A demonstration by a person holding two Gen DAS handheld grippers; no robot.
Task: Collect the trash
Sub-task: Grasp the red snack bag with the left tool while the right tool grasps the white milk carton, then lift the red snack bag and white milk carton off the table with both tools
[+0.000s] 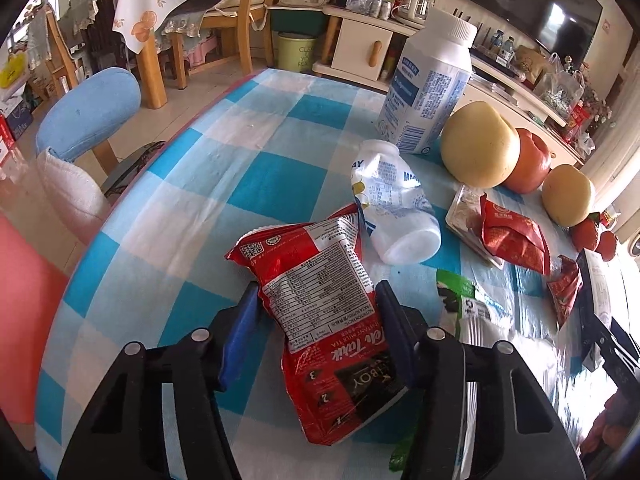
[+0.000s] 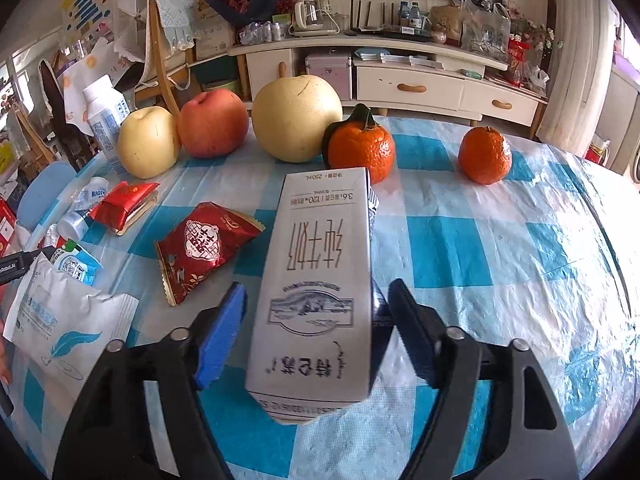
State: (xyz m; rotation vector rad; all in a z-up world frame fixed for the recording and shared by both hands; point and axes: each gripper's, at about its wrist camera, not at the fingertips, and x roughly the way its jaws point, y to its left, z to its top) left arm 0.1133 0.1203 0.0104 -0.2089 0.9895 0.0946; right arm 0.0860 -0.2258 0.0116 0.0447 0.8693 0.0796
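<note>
- Blue-and-white checked cloth (image 1: 256,184) covers the table; seen from the left wrist, its curved edge runs down the left, with a blue padded stool (image 1: 90,112) and bare floor just past it.
- Left gripper (image 1: 316,304) straddles a red milk-tea packet (image 1: 320,320); both blue pads sit against the packet's sides, clenched on it as far as I can tell.
- Beyond the packet lies a crushed white bottle (image 1: 396,212) on its side, touching the packet's top corner. Farther back stands an upright white bottle (image 1: 428,84), near the table's far edge.
- Left of the packet the cloth is open right out to the edge; right of it the cloth is crowded with wrappers and fruit.
- From the right wrist, the right gripper (image 2: 316,304) sits around a grey milk carton (image 2: 316,288) lying flat. A gap shows between each pad and the carton, so the pads are not gripping.
- Left of the carton lie a dark red snack pouch (image 2: 200,248) and a white feather-printed packet (image 2: 68,320).
- Behind the carton a row of fruit lines up, an orange (image 2: 360,148) nearly touching its far end.
- Right of the carton the cloth is bare to the rim.
</note>
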